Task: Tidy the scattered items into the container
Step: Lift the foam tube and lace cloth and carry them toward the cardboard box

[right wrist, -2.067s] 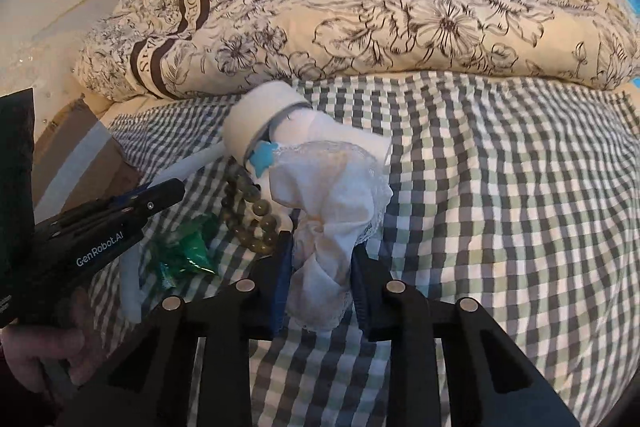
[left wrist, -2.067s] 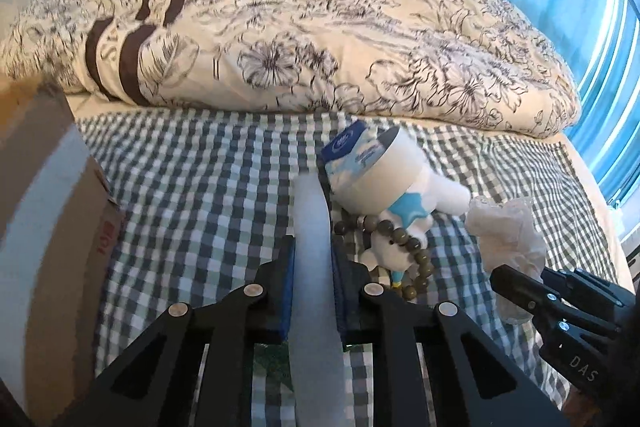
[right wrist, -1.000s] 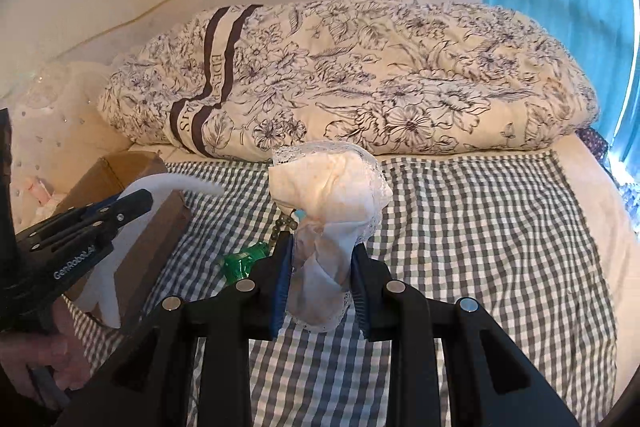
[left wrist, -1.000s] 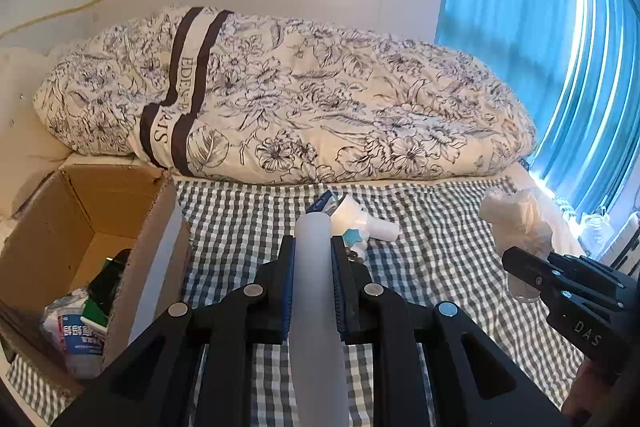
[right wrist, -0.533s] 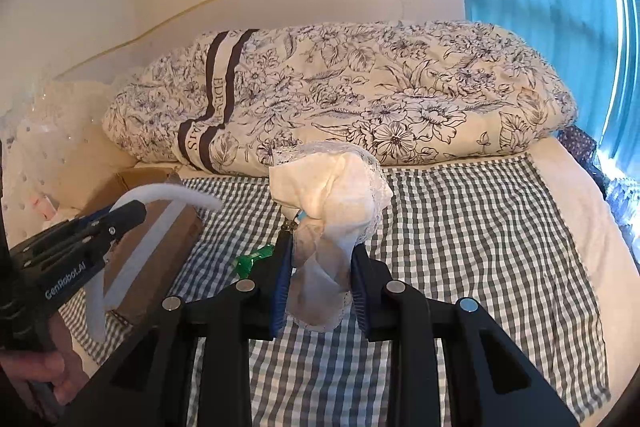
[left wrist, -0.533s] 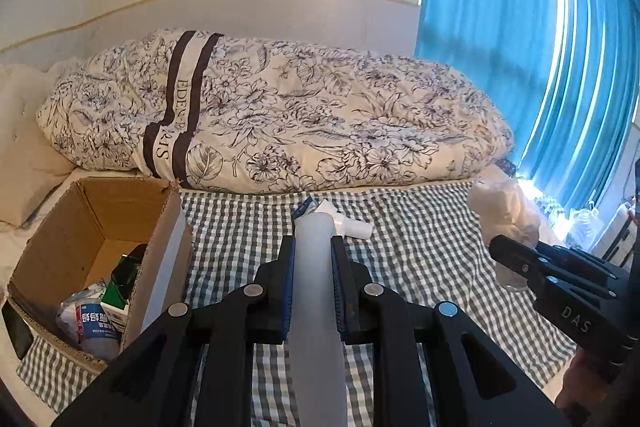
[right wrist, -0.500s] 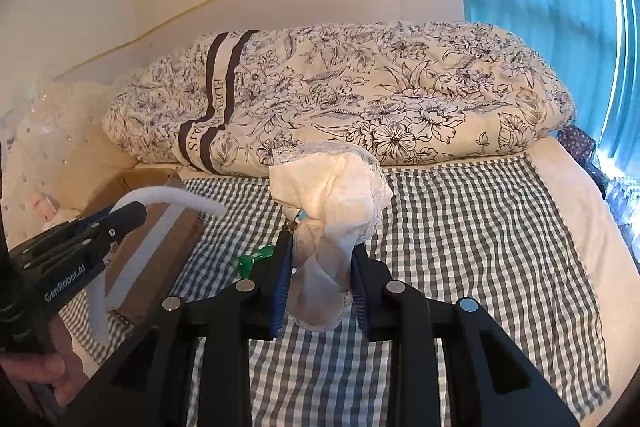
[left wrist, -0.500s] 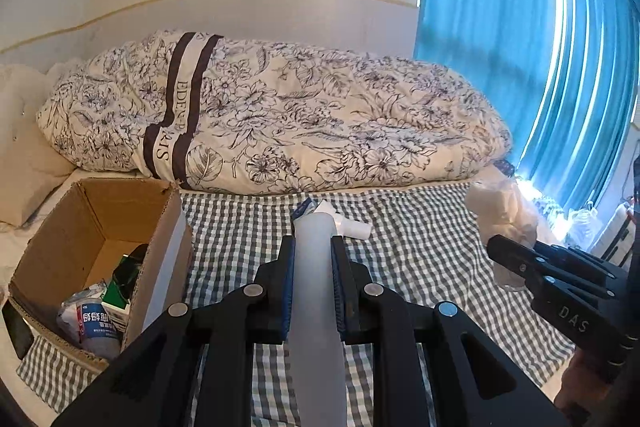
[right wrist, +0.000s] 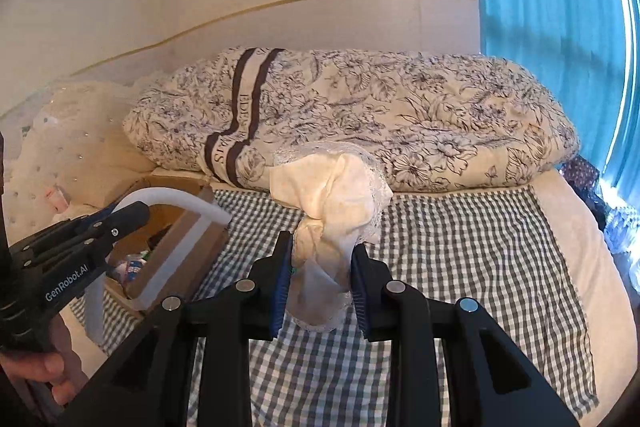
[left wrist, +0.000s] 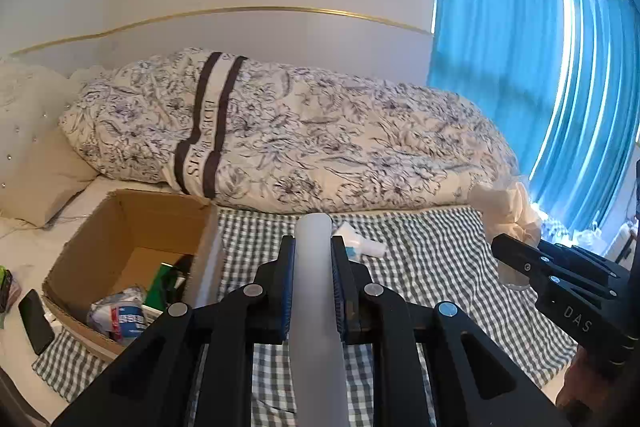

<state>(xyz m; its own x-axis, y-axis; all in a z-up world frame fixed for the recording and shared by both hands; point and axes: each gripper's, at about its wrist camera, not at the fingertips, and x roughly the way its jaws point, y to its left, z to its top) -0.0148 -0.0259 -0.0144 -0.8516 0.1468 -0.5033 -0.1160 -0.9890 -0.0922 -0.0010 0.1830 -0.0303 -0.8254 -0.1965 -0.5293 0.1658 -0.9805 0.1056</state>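
both grippers lifted off bed since a second ago | left gripper (left wrist: 313, 283) jaws pinching white tube (left wrist: 314, 311) | right gripper (right wrist: 322, 287) jaws pinching lace cloth (right wrist: 332, 203) | cardboard box (left wrist: 120, 251) now in view lower left, drop next

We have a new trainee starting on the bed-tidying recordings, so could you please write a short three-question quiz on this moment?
1. True or false: the cardboard box is empty.
2. Which gripper is shut on the lace-trimmed cloth? A) left gripper B) right gripper C) neither
3. Fill in: the left gripper is shut on a white foam ____.

Key
1. False: a green packet and a printed white bag lie inside it.
2. B: the right gripper pinches the cloth between its blue pads, above the checked sheet.
3. Strip: the white foam strip runs between the pads and curves forward past them.
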